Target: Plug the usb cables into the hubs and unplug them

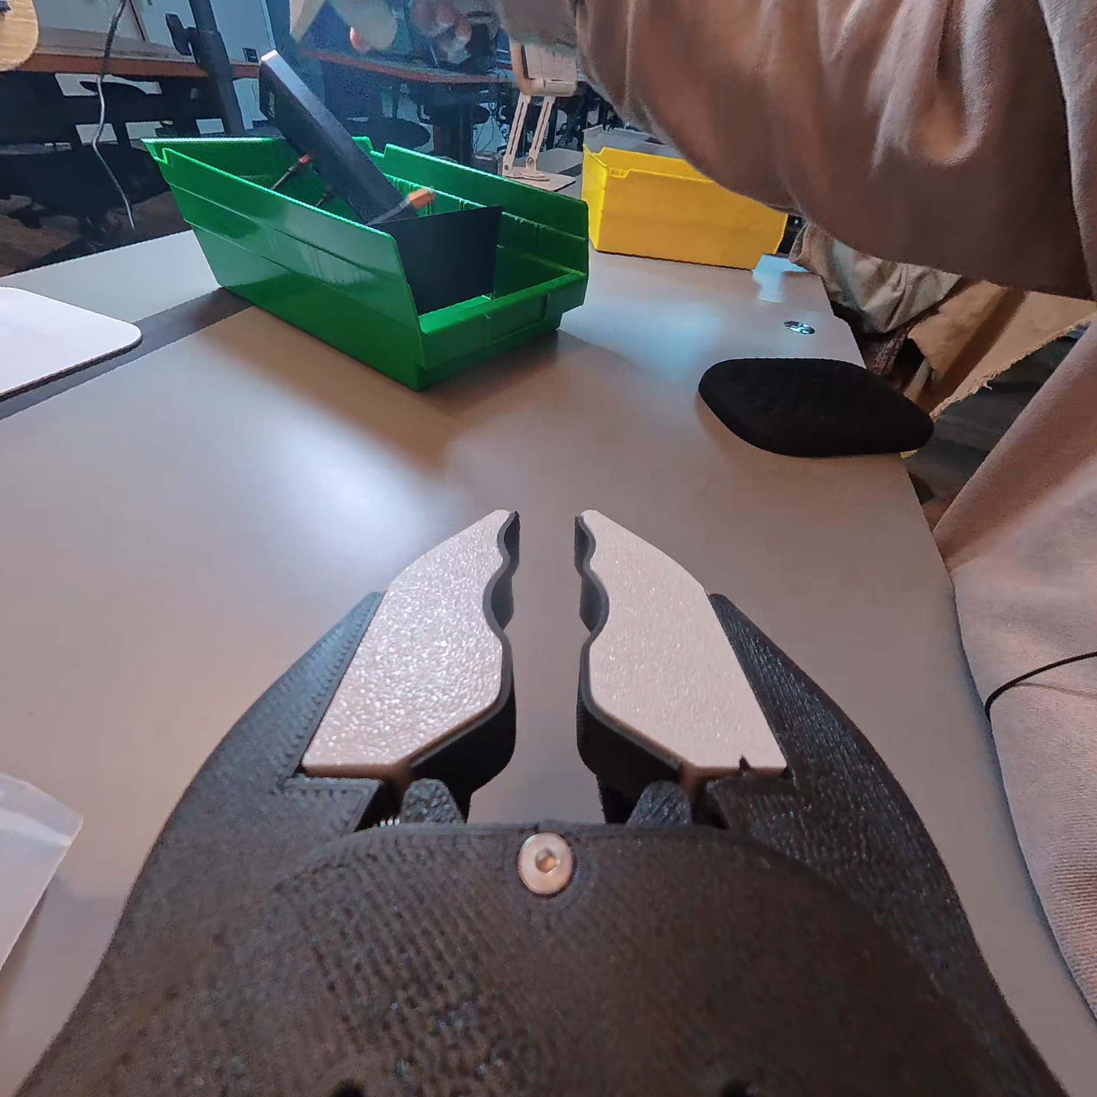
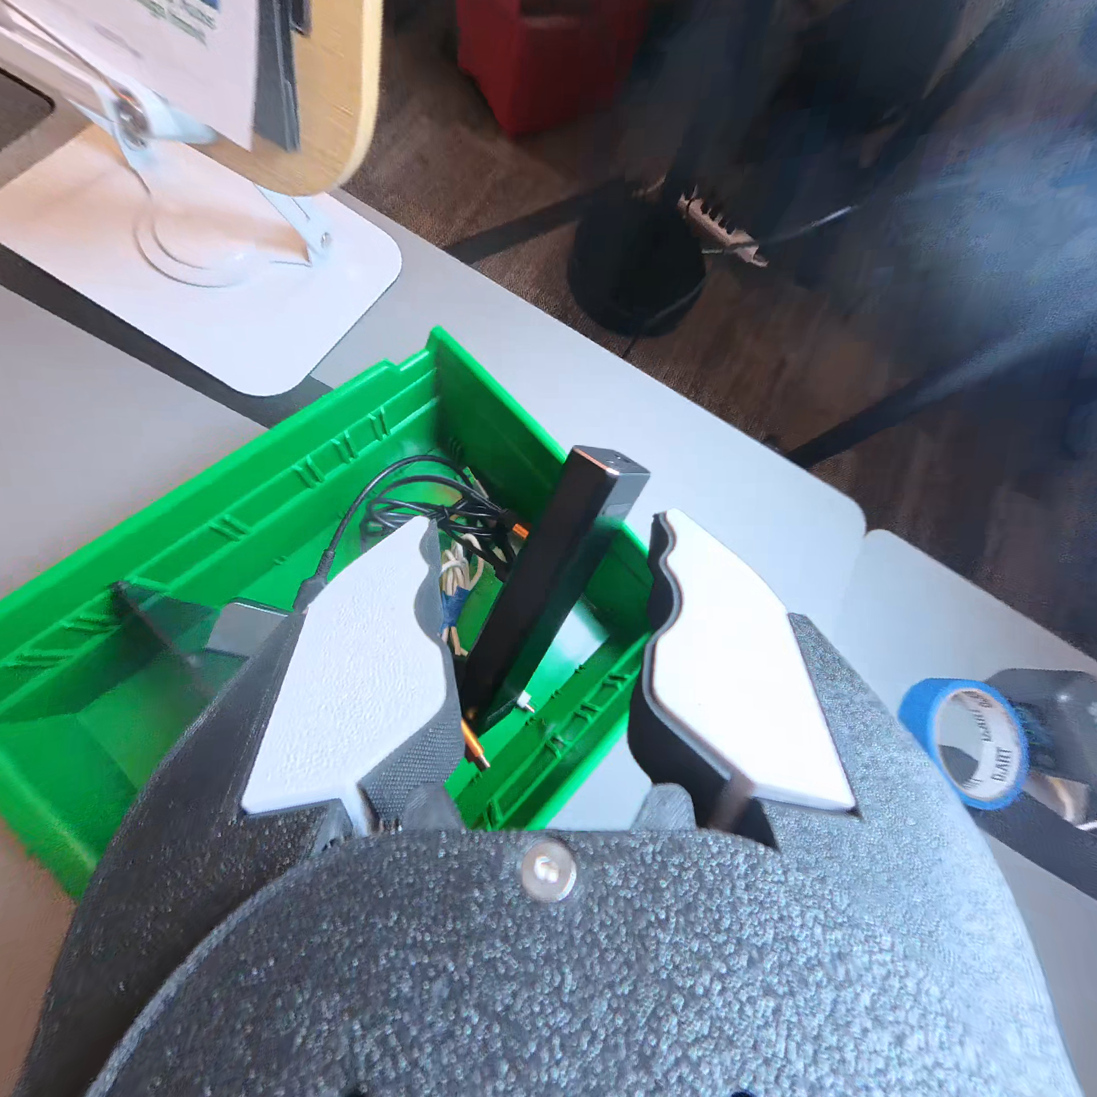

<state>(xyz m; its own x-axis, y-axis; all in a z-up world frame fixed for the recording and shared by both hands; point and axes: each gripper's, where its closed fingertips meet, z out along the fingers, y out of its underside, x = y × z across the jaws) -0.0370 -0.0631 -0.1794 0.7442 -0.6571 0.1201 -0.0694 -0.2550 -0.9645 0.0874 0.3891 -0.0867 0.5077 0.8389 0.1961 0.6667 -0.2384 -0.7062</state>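
A: Where is the hub [image 2: 555,585] sitting?

B: It is leaning in the green bin [image 2: 196,570], between the right tool's [image 2: 537,522] wide, empty fingers, with cables [image 2: 439,504] just beyond.

A: And the left tool [image 1: 546,519]?

B: Narrowly parted and empty, it is hovering over bare bench [image 1: 249,487], likely awaiting the hub.

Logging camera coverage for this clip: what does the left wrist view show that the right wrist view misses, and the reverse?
Only the left wrist view shows the yellow bin, the black pad at the table edge, a person's brown sleeve, and the left tool, open over bare table.

Only the right wrist view shows the tangled cables in the bin, the blue tape roll, and the right tool, open above the bin.

Both show the green bin, the black hub leaning in it, and the white stand base.
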